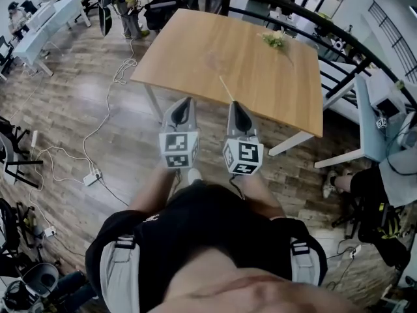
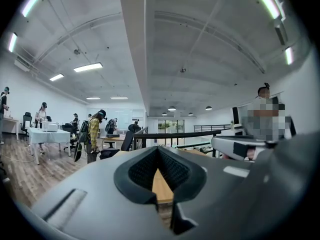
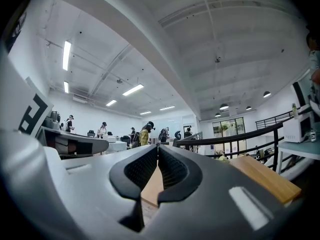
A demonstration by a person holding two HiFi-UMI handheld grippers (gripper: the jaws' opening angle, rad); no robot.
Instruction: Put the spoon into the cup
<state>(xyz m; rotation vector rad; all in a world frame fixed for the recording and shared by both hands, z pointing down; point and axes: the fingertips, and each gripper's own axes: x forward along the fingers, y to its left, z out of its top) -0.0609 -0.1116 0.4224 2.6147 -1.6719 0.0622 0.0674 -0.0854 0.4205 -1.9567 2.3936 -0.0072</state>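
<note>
Neither a spoon nor a cup shows in any view. In the head view my left gripper (image 1: 186,100) and right gripper (image 1: 234,104) are held side by side, just short of the near edge of a wooden table (image 1: 215,51). Both point toward the table. In the left gripper view the left gripper (image 2: 159,151) has its jaws meeting at the tips, with nothing between them. The right gripper (image 3: 158,149) looks the same in the right gripper view, shut and holding nothing. A thin pale stick (image 1: 226,87) lies at the table's near edge; what it is I cannot tell.
A small green sprig (image 1: 274,40) lies on the table's far right part. A black railing (image 1: 306,15) runs behind the table. Cables (image 1: 98,135) trail over the wood floor at left. Desks, chairs and several people (image 2: 93,134) stand farther off. A seated person (image 1: 381,194) is at right.
</note>
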